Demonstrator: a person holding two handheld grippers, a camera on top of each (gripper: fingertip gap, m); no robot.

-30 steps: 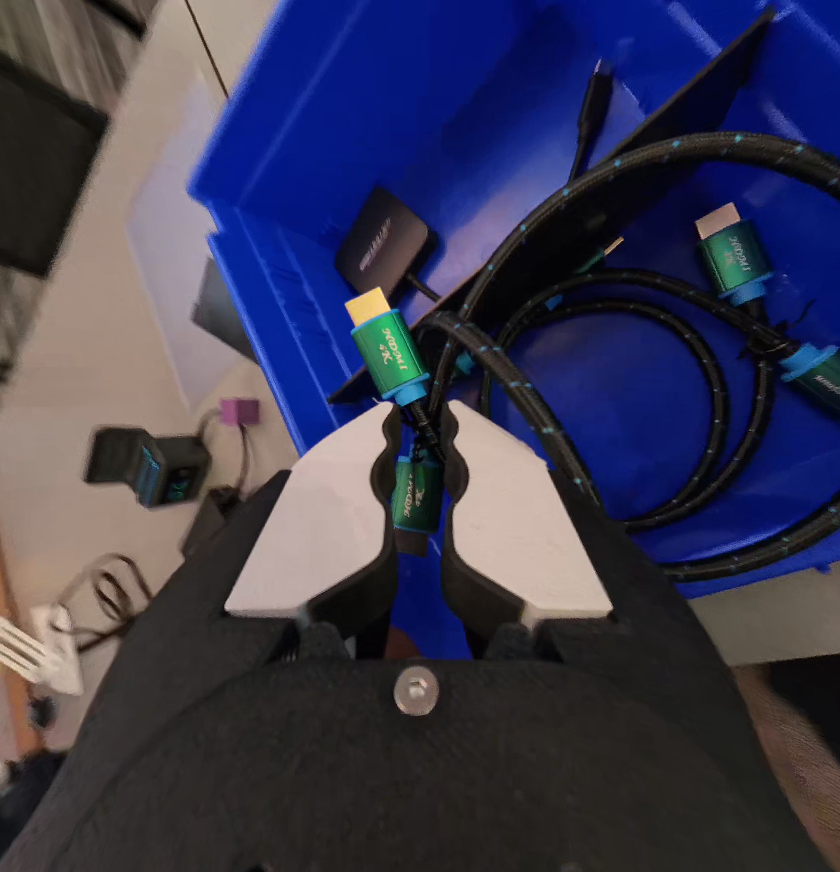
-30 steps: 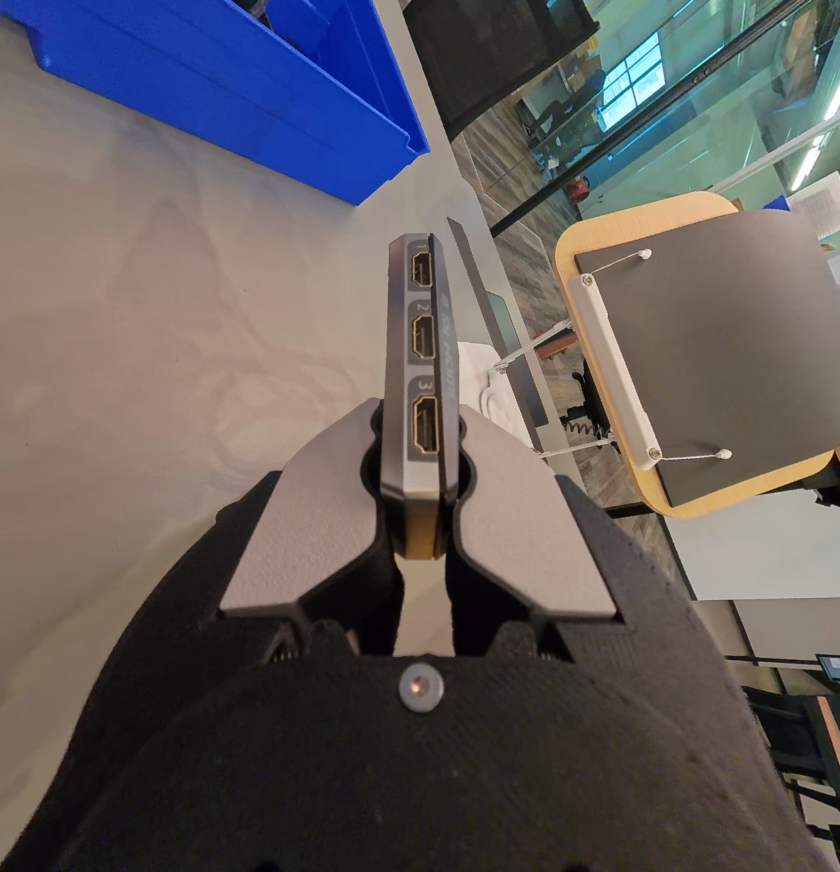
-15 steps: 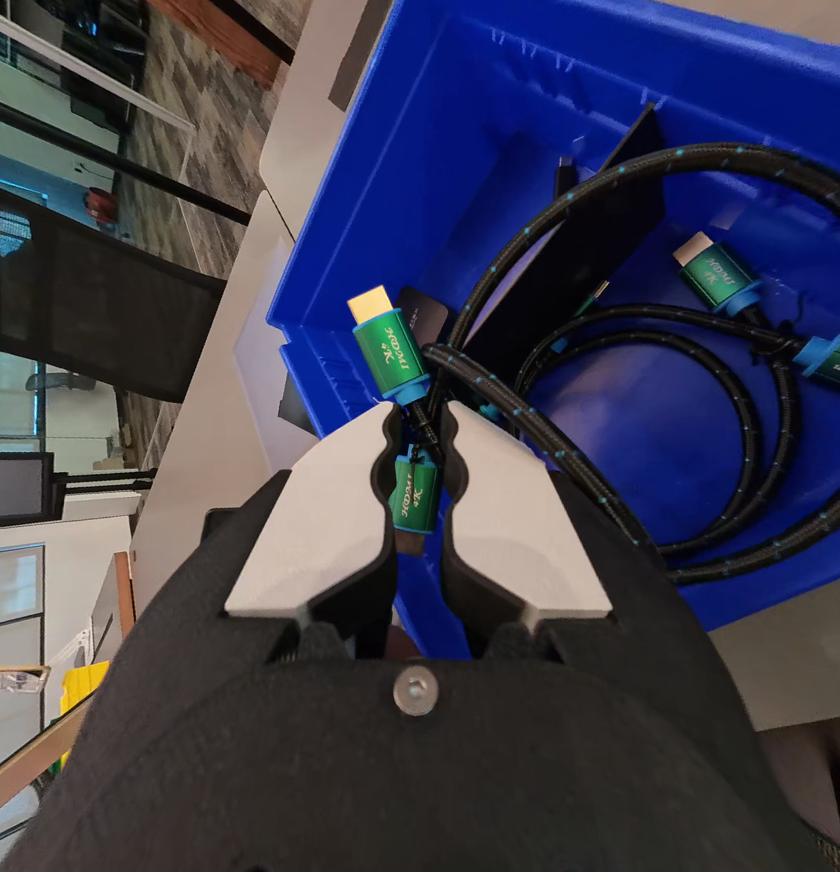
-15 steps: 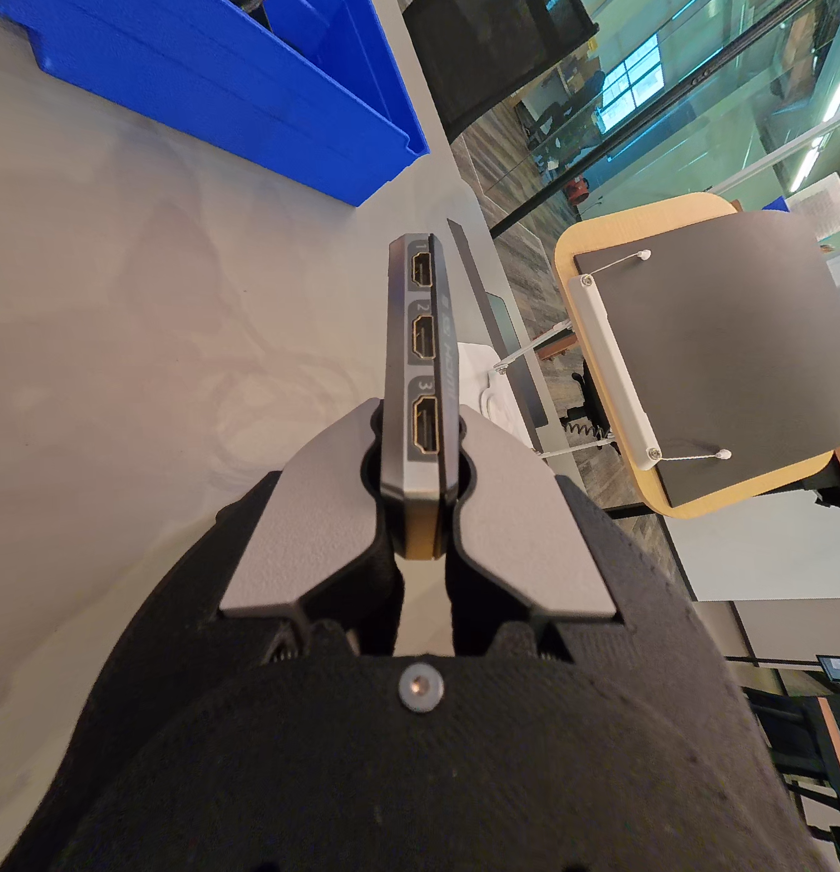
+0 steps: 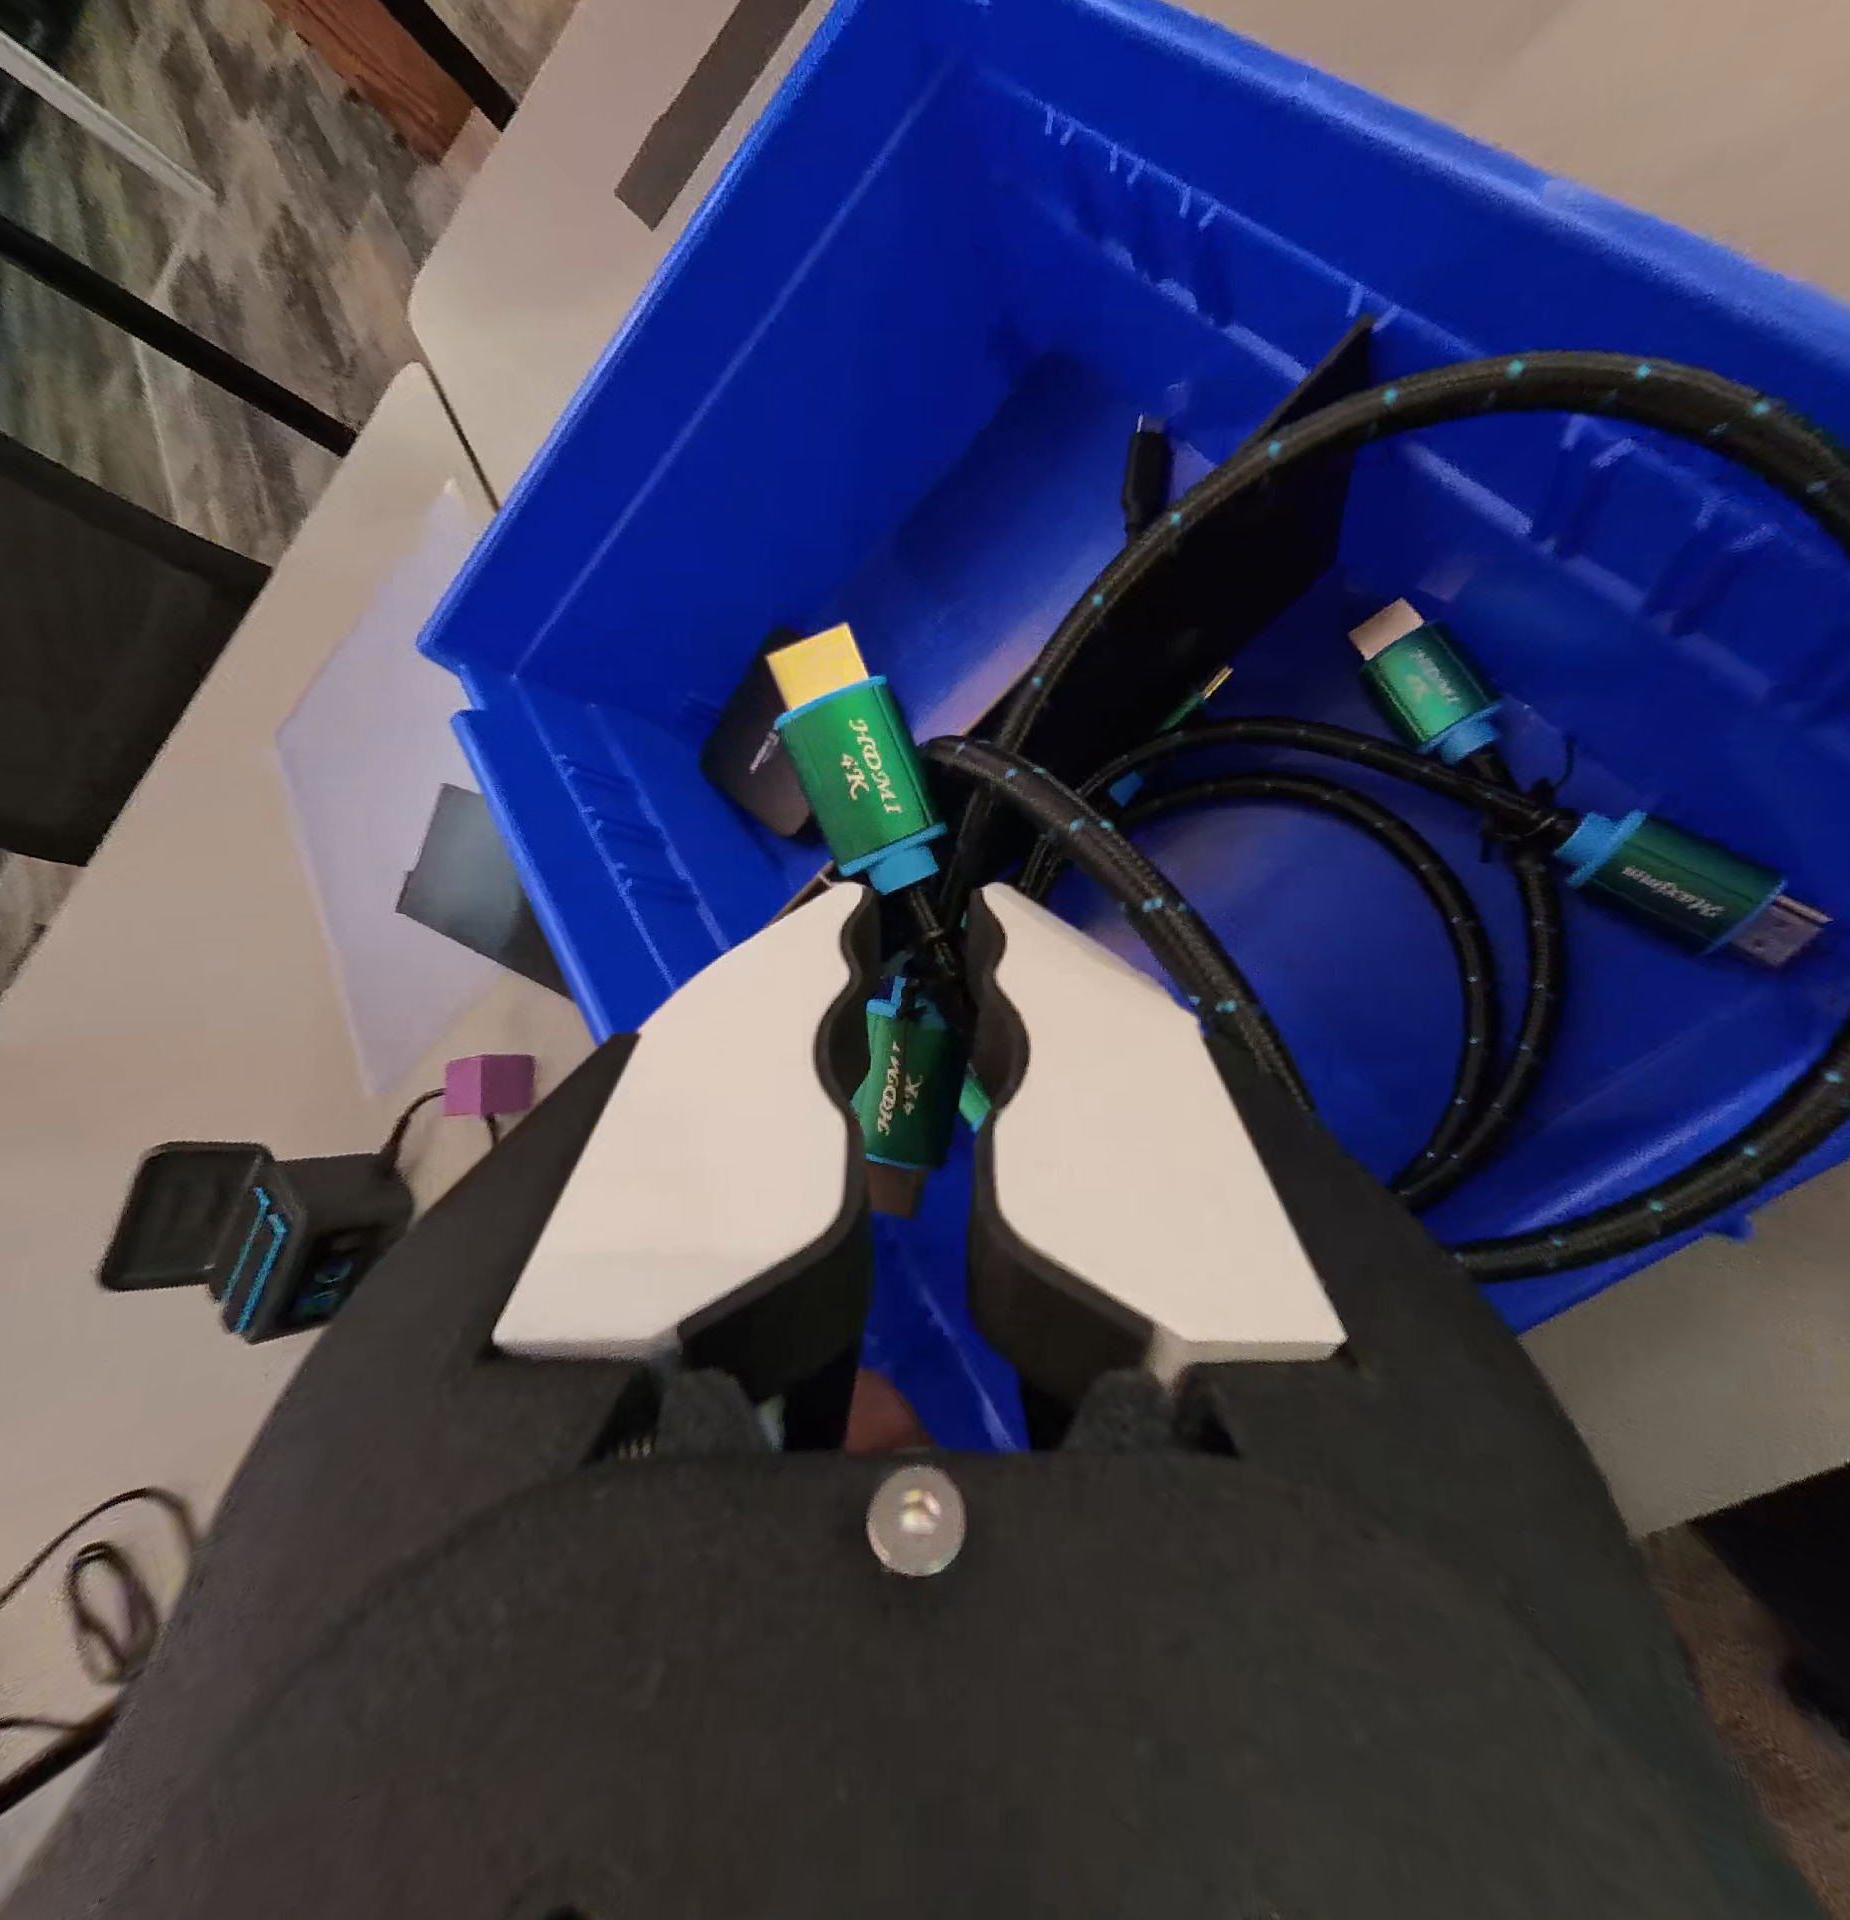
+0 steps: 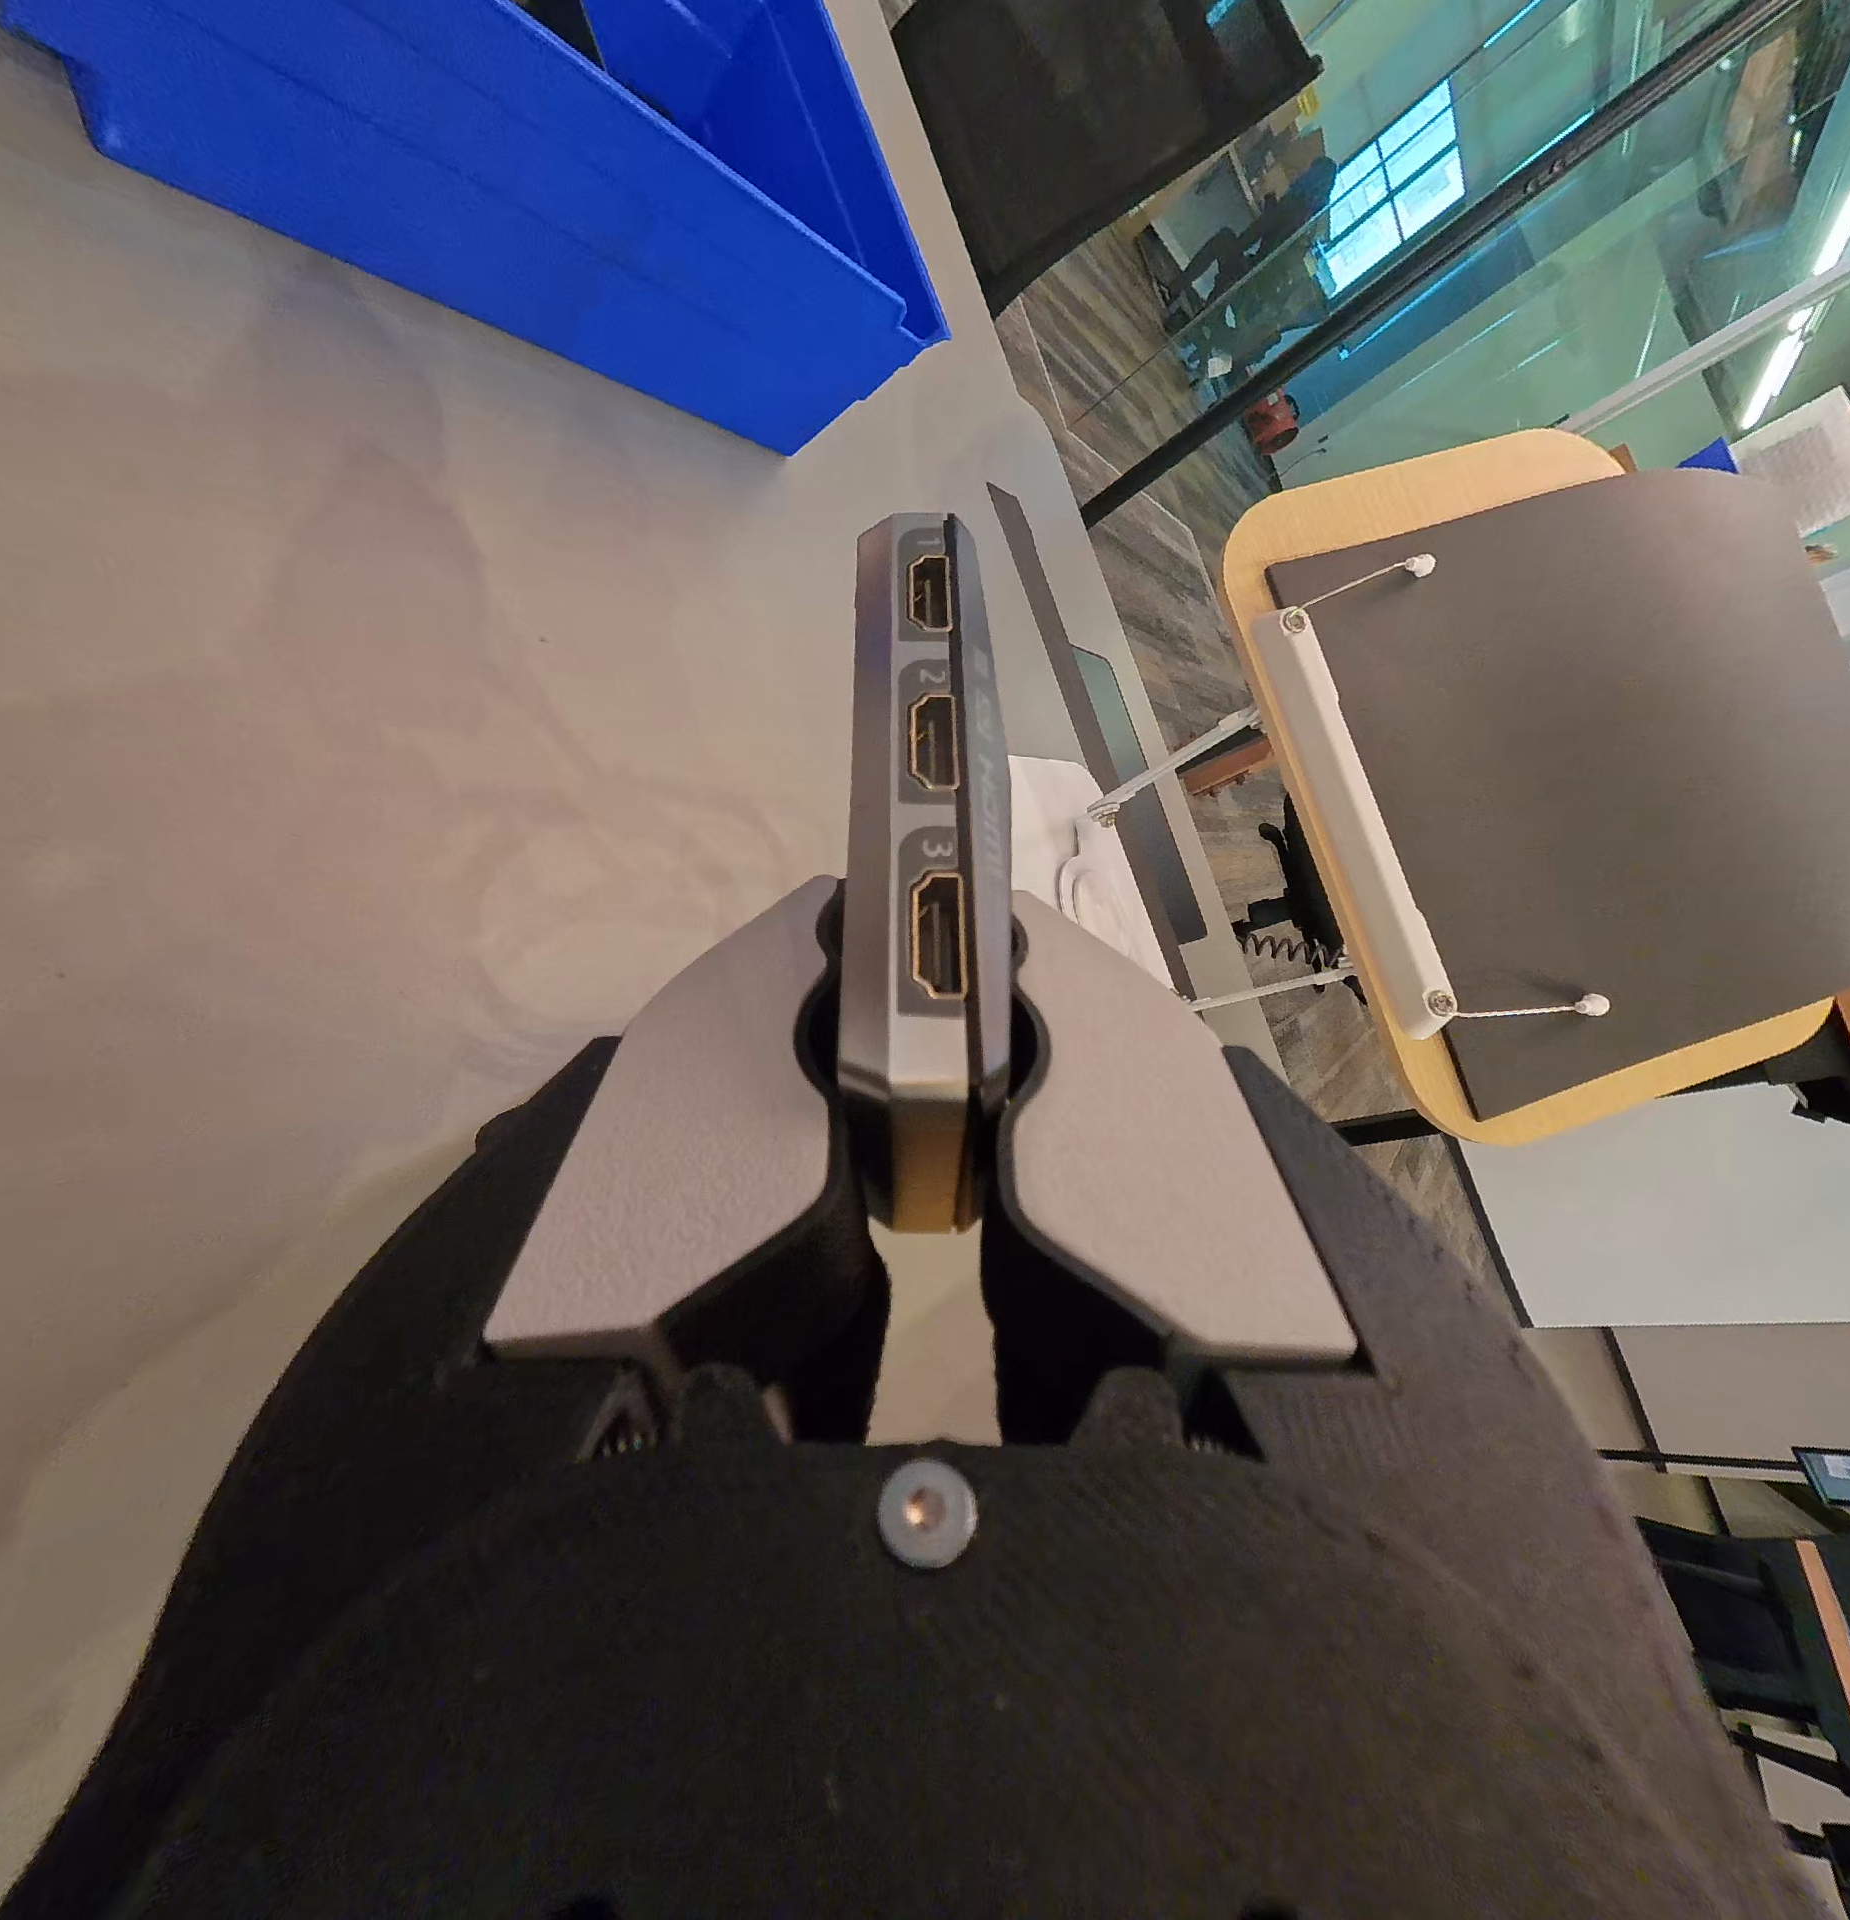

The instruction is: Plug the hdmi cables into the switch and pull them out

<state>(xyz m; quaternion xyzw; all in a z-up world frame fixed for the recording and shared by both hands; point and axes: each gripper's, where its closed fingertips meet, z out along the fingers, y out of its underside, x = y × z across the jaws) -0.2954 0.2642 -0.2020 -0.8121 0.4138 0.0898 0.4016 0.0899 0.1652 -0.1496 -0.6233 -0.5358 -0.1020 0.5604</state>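
The worktop (image 6: pixel 277 779) carries a blue bin (image 5: pixel 900 364), seen from above in the left wrist view and only as an outer wall at the far left in the right wrist view. Inside the bin lie coiled black braided cables (image 5: pixel 1503 935) with green plugs. The right tongs (image 6: pixel 921 997) are clenched on the switch (image 6: pixel 916 831), holding it on edge above the worktop with its row of three sockets facing the camera, all of them empty. The left tongs (image 5: pixel 921 966) are clenched on a cable bundle just behind a green plug (image 5: pixel 864 774), whose gold tip points up and away over the bin; a second green plug (image 5: pixel 905 1091) sits between the fingers.

The step in hand looks like fetching the first cable: nothing is plugged in yet. The next move calls for carrying the plug clear of the bin, turning its tip to match a socket, and bringing the two tongs together squarely.

Only the left wrist view shows the cables and a small black device (image 5: pixel 235 1236) on the worktop to the left; only the right wrist view shows the sockets. Neither view shows the other tongs.
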